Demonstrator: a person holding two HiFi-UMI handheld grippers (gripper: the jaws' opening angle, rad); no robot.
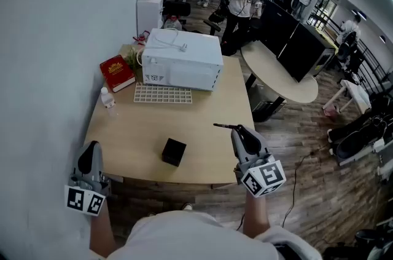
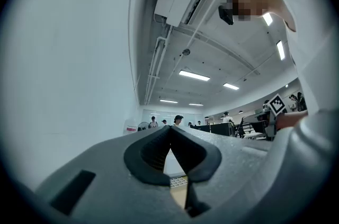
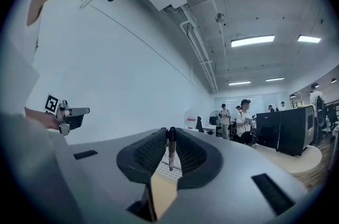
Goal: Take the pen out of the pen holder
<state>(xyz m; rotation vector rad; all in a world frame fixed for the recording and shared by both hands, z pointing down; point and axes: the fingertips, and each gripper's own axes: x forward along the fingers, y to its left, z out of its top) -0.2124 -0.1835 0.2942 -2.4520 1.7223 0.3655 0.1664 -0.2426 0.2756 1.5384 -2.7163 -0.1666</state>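
At 2 o'clock from the small black cube-shaped pen holder (image 1: 174, 152) on the pale wooden table (image 1: 202, 105), the right gripper (image 1: 238, 131) is clamped on the slim black pen (image 1: 222, 126). The pen is clear of the holder and sticks out toward 9 o'clock. The left gripper (image 1: 92, 149), at the holder's 9 o'clock, has its jaws together and empty. Extraction looks done; the next move likely needs a steady carry and a free spot to set the pen down.

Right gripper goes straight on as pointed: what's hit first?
Probably the white box-shaped appliance, around its near right corner. The right gripper may pass above it; height is unclear.
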